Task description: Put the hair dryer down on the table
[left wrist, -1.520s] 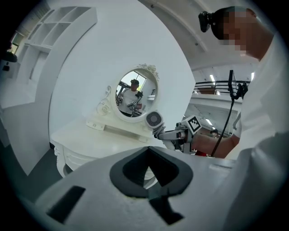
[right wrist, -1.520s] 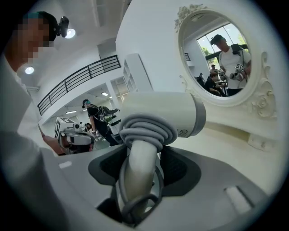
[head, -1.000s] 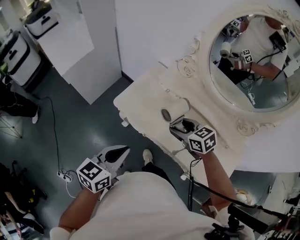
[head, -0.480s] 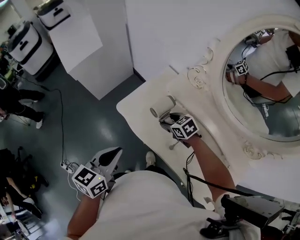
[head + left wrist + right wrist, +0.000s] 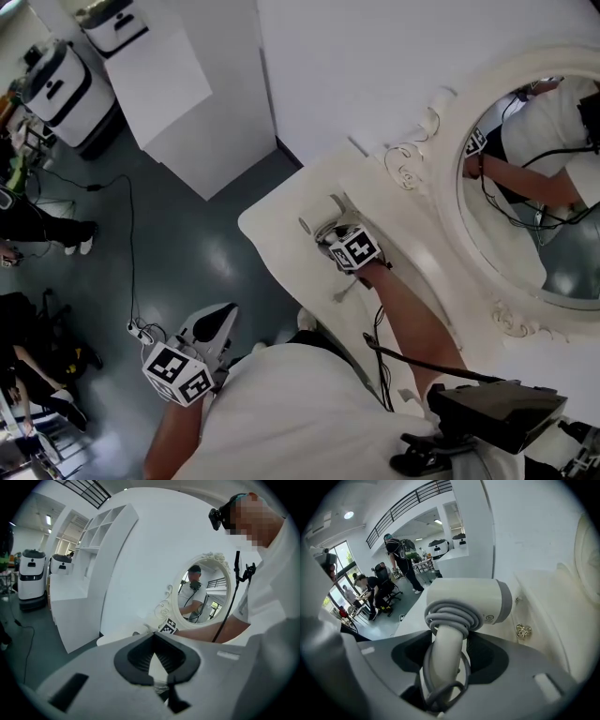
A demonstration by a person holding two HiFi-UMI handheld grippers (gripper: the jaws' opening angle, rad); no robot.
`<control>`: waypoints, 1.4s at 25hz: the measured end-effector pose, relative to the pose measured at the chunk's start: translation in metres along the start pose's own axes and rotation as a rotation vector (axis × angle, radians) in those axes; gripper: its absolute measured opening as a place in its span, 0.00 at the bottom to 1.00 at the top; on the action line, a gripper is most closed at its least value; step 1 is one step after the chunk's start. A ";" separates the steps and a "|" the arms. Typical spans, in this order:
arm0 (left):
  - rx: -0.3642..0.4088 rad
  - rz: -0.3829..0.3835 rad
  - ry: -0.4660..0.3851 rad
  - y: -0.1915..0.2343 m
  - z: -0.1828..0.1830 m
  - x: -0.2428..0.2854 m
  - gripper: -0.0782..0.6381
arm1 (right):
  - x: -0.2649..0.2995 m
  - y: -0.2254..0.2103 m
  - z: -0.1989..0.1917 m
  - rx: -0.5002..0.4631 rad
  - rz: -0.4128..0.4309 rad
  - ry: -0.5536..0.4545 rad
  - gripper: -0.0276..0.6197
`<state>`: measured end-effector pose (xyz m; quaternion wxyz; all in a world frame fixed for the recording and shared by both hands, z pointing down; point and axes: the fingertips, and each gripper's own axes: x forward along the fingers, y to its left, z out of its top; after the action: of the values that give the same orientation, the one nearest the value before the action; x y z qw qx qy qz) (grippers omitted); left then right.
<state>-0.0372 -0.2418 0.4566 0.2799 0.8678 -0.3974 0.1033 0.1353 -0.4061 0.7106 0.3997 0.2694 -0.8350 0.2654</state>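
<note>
hair dryer [image 5: 461, 603] is pinched by its handle in the right gripper [image 5: 447, 656], jaws closed on it just below the coiled cord. barrel lies about level, low over the cream table [image 5: 281, 220], near centre of the head view; contact with the top not resolvable. judged: rigid smooth plastic, barrel-heavy, likely to roll or tip on release; the handle is the sound hold. table edge runs close on the dryer's left, mirror [image 5: 534, 178] frame and drawer knob [image 5: 523, 631] on its right, so room is modest. left gripper [image 5: 157, 660], lower left off the table, jaw tips together, empty.
</note>
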 end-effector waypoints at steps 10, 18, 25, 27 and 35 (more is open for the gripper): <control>-0.026 0.033 -0.016 0.015 0.007 0.002 0.11 | 0.015 -0.014 -0.006 -0.066 -0.049 0.057 0.41; -0.026 0.032 -0.018 0.018 0.013 0.007 0.11 | 0.019 -0.016 -0.008 -0.092 -0.056 0.045 0.41; -0.022 0.014 -0.017 0.017 0.014 0.006 0.11 | 0.020 -0.014 -0.007 -0.135 -0.087 0.045 0.45; -0.022 0.010 -0.018 0.019 0.013 0.004 0.11 | 0.020 -0.015 -0.008 -0.136 -0.104 0.050 0.48; -0.024 -0.016 -0.022 0.019 0.008 -0.006 0.11 | 0.004 -0.021 -0.008 -0.122 -0.180 0.028 0.52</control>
<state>-0.0561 -0.2526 0.4554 0.2869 0.8685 -0.3947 0.0868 0.1514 -0.4169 0.7231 0.4494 0.3149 -0.8162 0.1809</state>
